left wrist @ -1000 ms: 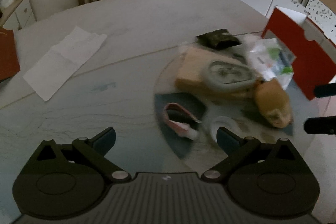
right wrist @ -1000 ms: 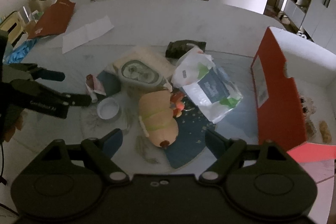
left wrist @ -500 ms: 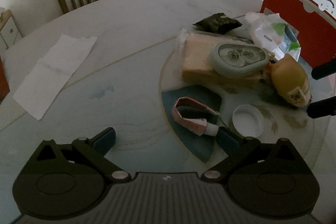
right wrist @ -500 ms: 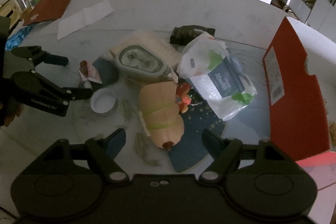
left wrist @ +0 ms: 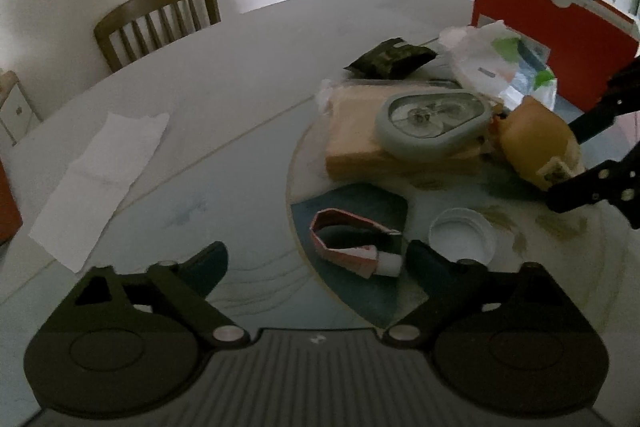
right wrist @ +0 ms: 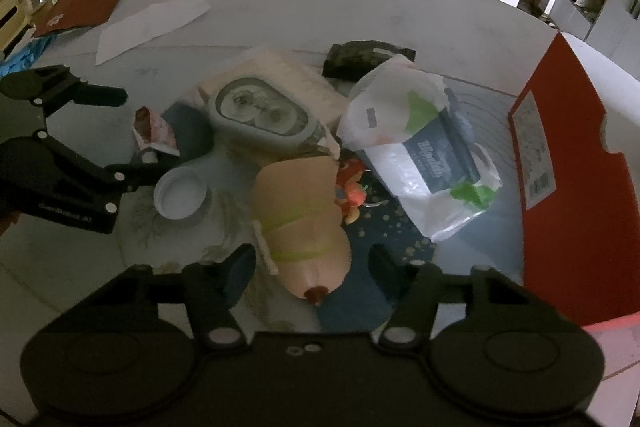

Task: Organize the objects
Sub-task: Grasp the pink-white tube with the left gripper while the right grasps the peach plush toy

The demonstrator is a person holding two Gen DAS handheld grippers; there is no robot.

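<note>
Right now both jaws open, empty. Right gripper [right wrist: 312, 267] straddles the plush [right wrist: 304, 223], soft, light; squeeze its middle. Left gripper [left wrist: 316, 263] has the tube [left wrist: 352, 247] just ahead between its fingers, cap [left wrist: 462, 237] beside. Box [right wrist: 568, 179] further right.
</note>
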